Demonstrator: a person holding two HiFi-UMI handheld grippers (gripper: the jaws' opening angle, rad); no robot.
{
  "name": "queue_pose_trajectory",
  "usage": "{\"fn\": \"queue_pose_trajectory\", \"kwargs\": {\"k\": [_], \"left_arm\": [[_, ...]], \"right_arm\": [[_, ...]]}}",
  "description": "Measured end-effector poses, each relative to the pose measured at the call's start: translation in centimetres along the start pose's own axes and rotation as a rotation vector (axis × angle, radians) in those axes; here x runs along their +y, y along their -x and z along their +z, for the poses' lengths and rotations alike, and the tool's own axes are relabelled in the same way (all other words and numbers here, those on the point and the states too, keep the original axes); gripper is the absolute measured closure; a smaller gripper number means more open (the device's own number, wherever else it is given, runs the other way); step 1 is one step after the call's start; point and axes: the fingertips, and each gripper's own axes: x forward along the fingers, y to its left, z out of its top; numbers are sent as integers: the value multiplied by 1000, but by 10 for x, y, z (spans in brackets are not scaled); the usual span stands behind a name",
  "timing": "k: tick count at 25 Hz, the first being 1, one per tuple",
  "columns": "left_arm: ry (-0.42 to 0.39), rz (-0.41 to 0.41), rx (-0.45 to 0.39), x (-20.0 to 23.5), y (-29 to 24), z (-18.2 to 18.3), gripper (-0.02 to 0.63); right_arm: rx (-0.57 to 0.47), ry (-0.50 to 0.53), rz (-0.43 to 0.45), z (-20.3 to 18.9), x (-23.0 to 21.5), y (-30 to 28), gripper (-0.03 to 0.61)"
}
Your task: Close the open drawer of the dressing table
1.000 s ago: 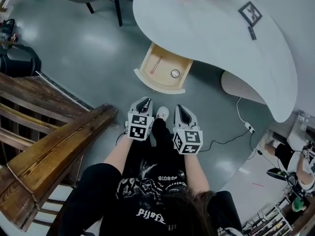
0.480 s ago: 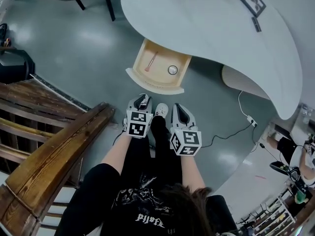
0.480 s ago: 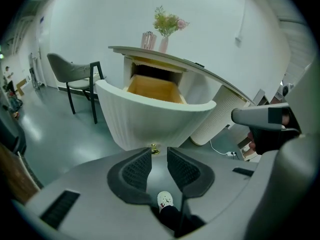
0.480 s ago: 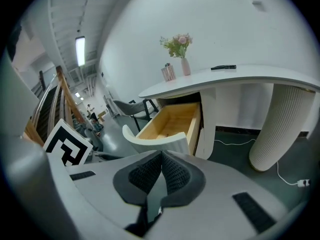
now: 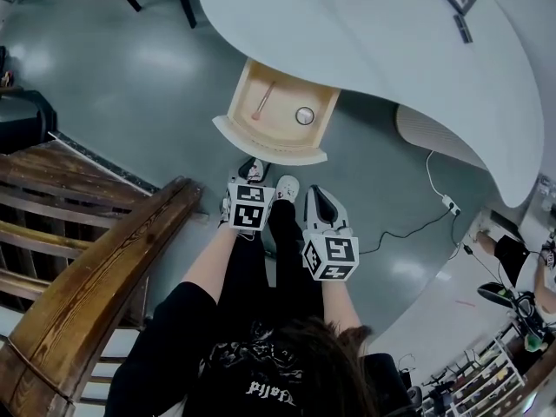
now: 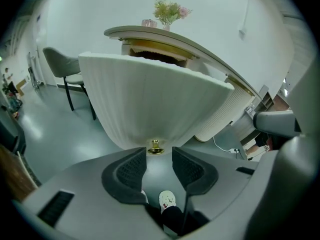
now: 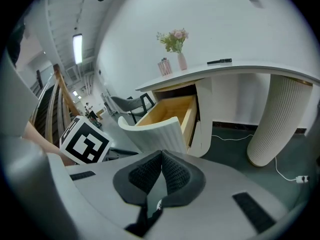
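I hold my left tongs (image 5: 252, 170) low in front of the drawer (image 5: 269, 144). The drawer stands pulled out from under the white dressing table (image 5: 373, 50), at about 12 o'clock from my hands in the head view. The jaws of the left tongs have just been opening and now stand fairly wide, with nothing between them. In the left gripper view the small brass knob (image 6: 155, 147) of the ribbed drawer front shows just beyond the tips, at 12 o'clock; I cannot tell if they touch it. My right tongs (image 5: 317, 196) are just beside the left ones, at 3 o'clock, and their pads are closed together at the tips, holding nothing. Inside the drawer lie a thin pink stick (image 5: 263, 102) and, at 3 o'clock from it and apart, a small round thing (image 5: 304, 115). A dark wooden railing (image 5: 95, 268) is at 9 o'clock from me, and a cable (image 5: 408, 228) runs over the grey floor (image 5: 156, 76) at 3 o'clock.
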Motion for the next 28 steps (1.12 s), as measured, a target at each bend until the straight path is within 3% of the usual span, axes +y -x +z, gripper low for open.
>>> {"fn": "queue_pose_trajectory", "kwargs": {"k": [7,16,28], "left_arm": [[0,27,-3,6,-14,2,445],[18,26,57,7,-27,-3,472],[16,8,43,8,-27,-1,479]], "right_arm": [[14,8,29,-7,4,-4,552],[4,-9,36,0,2,-9,552],[15,-29,20,-2,-3,-14,552]]}}
